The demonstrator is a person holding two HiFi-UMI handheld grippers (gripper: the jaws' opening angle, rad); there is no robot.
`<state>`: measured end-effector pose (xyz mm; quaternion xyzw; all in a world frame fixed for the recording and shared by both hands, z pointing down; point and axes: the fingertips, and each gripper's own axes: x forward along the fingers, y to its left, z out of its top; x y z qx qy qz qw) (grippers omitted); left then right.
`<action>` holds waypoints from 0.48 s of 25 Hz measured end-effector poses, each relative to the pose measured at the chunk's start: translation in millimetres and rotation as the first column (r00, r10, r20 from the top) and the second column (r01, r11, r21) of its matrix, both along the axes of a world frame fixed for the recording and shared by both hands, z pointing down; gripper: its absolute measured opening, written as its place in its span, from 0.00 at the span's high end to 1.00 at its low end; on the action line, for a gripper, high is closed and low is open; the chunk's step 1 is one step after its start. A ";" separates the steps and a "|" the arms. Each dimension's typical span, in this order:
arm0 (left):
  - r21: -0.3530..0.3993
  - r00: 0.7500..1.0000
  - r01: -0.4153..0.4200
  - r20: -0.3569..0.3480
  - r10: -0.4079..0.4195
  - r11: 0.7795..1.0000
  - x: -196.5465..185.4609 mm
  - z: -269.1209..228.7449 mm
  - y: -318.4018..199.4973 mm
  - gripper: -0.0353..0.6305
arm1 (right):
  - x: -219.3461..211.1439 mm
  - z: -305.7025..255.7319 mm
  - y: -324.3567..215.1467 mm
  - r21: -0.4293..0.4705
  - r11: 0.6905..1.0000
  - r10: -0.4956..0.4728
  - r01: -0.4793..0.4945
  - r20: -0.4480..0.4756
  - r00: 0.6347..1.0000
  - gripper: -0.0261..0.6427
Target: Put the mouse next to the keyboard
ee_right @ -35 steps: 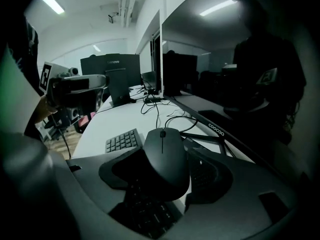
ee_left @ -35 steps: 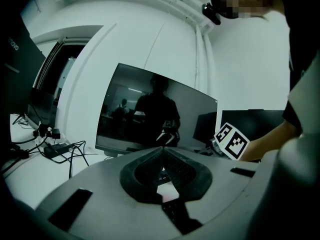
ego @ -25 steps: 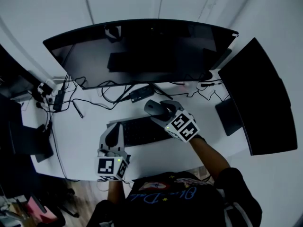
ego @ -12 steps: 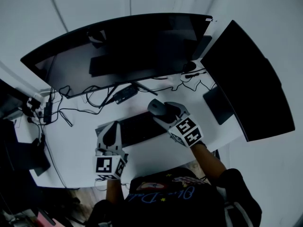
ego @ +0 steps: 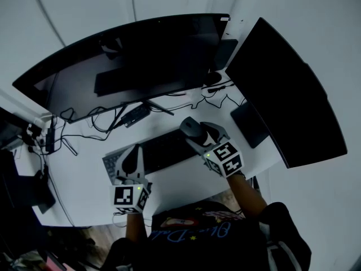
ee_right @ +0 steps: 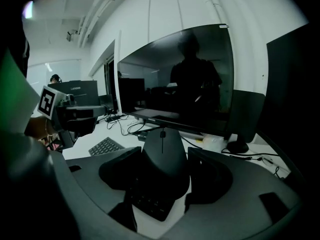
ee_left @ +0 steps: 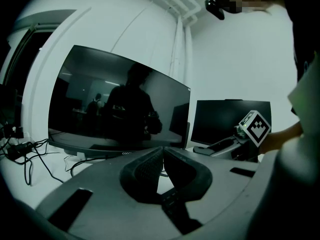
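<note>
A dark grey mouse (ego: 189, 127) (ee_right: 164, 156) is held in the air over the right end of the black keyboard (ego: 157, 152), with my right gripper (ego: 197, 131) (ee_right: 167, 171) shut on its sides. The keyboard lies on the white desk (ego: 84, 179) in front of the wide curved monitor (ego: 124, 61). My left gripper (ego: 131, 161) (ee_left: 161, 170) hovers over the keyboard's left end, jaws together with nothing between them. In the right gripper view the keyboard (ee_right: 106, 145) shows low at the left.
A second dark monitor (ego: 285, 89) stands at the right, with a black pad (ego: 246, 123) at its foot. Cables (ego: 101, 120) and a small black box (ego: 134, 115) lie under the curved monitor. A power strip (ego: 51, 137) sits at the desk's left.
The head view has swung, so the desk appears shifted left and tilted. My right gripper still carries the mouse above the keyboard's right end. The left gripper holds its place.
</note>
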<state>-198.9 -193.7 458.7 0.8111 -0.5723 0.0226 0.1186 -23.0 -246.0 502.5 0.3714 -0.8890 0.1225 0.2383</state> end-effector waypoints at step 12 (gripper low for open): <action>-0.005 0.999 -0.041 0.015 0.041 0.999 48.5 -3.1 -4.2 0.94 | 69.3 6.6 -3.6 -0.005 0.992 0.123 -0.123 -0.004 0.992 0.56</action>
